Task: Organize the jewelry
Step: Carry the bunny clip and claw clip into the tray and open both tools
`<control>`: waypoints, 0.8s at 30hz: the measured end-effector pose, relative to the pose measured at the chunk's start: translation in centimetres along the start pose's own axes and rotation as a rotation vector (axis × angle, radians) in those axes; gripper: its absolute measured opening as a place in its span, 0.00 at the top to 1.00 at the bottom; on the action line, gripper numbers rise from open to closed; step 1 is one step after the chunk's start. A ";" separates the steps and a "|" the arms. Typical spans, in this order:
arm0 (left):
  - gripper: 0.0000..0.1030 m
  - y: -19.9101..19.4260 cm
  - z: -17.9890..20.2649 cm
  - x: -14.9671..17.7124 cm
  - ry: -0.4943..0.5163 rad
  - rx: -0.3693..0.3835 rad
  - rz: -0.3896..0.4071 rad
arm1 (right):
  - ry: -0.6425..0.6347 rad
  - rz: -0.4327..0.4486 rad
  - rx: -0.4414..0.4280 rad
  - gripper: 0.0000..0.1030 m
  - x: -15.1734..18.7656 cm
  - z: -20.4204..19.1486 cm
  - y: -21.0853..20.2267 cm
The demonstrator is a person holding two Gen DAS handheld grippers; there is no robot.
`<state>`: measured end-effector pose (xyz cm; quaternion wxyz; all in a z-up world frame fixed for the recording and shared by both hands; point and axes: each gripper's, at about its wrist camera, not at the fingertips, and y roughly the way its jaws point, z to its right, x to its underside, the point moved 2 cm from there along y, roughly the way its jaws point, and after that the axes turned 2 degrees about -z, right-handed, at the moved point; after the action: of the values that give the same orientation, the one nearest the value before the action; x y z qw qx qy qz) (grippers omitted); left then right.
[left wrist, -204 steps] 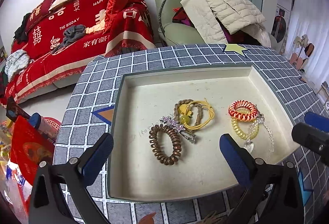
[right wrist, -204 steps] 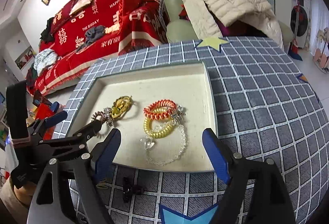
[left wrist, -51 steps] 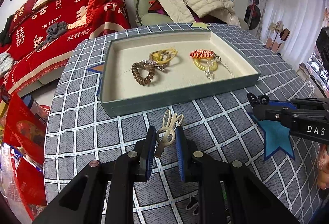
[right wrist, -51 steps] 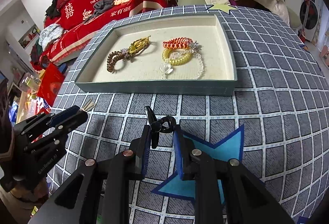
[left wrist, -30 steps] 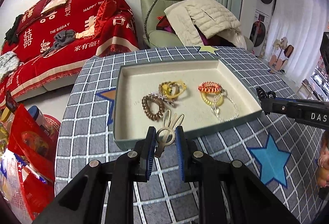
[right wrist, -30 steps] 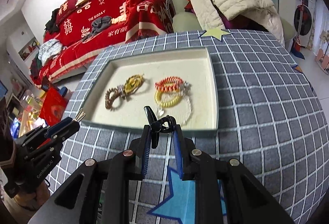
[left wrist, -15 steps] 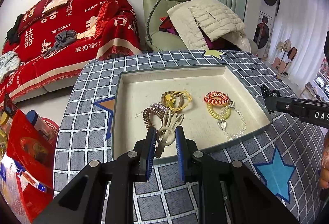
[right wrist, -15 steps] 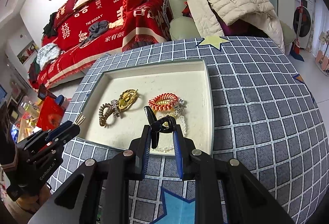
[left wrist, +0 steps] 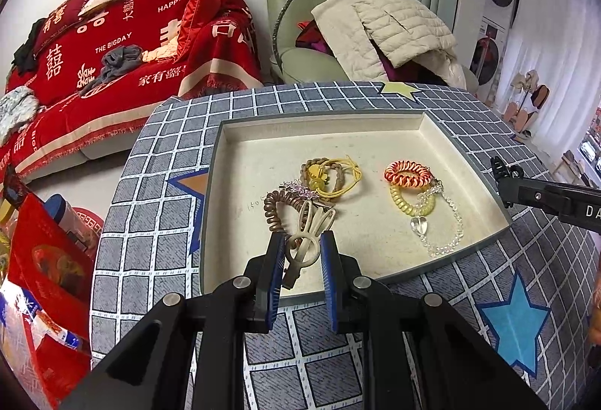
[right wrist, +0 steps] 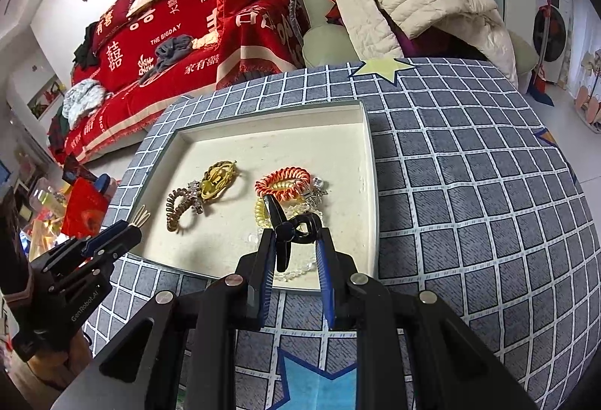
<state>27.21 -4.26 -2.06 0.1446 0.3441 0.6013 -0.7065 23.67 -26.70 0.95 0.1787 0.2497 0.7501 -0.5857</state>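
Risk sits mostly in the release, since both grippers carry small clips above a tray (left wrist: 469, 162) already crowded with jewelry. The left gripper (left wrist: 300, 254) is closed on a beige rabbit-ear hair clip (left wrist: 310, 235), held over the tray's near edge, just in front of the brown coil hair tie (left wrist: 280, 209). The right gripper (right wrist: 295, 248) is clamped on a black claw clip (right wrist: 291, 229), poised above the near right part of the tray, over the clear bead bracelet (left wrist: 447, 218) and the yellow coil tie (left wrist: 411, 201).

Letting go from this height could send either clip bouncing onto the orange coil tie (right wrist: 283, 182) or the yellow-and-brown tie cluster (left wrist: 330, 175), tangling what is meant to be sorted. The black clip's open teeth look likely to snag the bracelet's beads if it lands on them (a judgement, not something seen). The beige clip is pinched by its loop end only, so it may swing or slip early. A drop too near the rim might also tip it out onto the checked tablecloth (right wrist: 469, 184).
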 end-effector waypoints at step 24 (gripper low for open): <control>0.61 4.1 0.2 -1.0 -0.016 -0.042 -0.054 | 0.007 -0.038 -0.005 0.77 -0.7 -0.4 3.5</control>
<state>30.39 -5.58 -4.45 0.1373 0.3190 0.6241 -0.6999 26.27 -25.74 -1.37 0.1653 0.2370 0.7568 -0.5864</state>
